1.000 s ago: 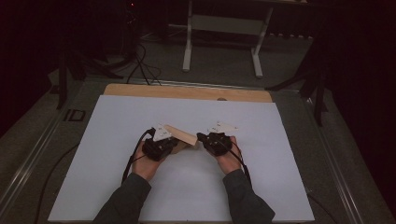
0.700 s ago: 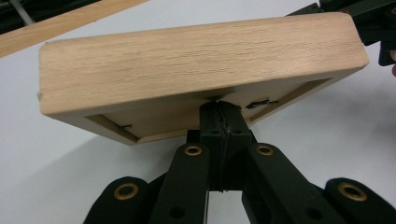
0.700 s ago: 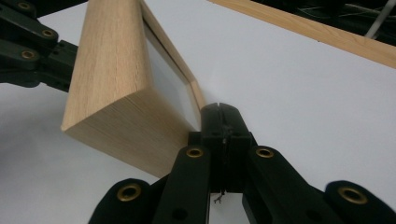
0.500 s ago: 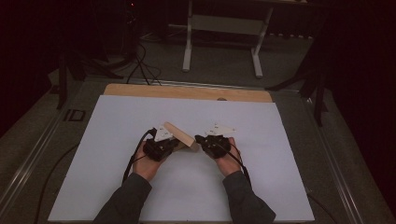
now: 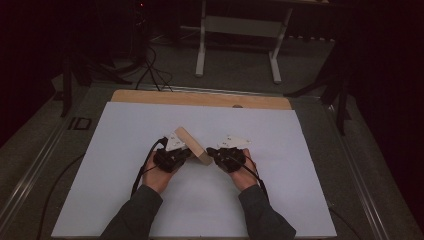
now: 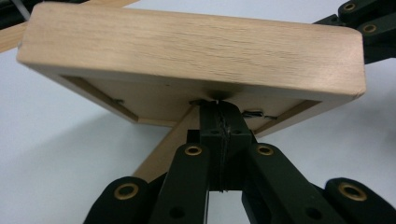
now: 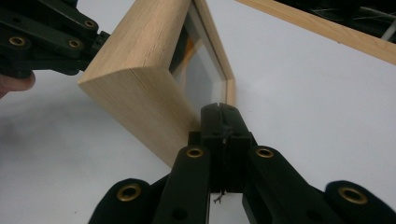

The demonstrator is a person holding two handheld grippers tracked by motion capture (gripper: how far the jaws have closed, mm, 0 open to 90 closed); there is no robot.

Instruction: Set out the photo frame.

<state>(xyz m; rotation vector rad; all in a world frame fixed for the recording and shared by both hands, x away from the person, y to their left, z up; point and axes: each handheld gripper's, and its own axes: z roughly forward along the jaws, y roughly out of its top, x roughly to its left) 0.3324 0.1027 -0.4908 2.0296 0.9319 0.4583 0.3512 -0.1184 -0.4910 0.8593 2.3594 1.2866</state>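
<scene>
A light wooden picture frame (image 5: 192, 145) stands tilted on edge on the white sheet, between my two grippers. My left gripper (image 5: 188, 152) is shut, its tips pressed against the frame's recessed back (image 6: 154, 100) beside a small metal clip. The left gripper (image 6: 218, 106) has nothing between its pads. My right gripper (image 5: 210, 151) is also shut. The right gripper (image 7: 218, 111) touches the frame (image 7: 140, 70) at its near corner, next to the glass face. The left gripper (image 7: 51, 32) meets the frame's other side.
A white sheet (image 5: 300, 190) covers the table, with a bare wooden strip (image 5: 200, 98) along its far edge. A black cable (image 5: 142, 172) trails from the left gripper. Beyond the table stand a white metal stand (image 5: 237, 45) and floor cables (image 5: 150, 70).
The frame has swung between the grippers, its far end turning away from me and rising more on edge. Both hands stayed nearly in place.
</scene>
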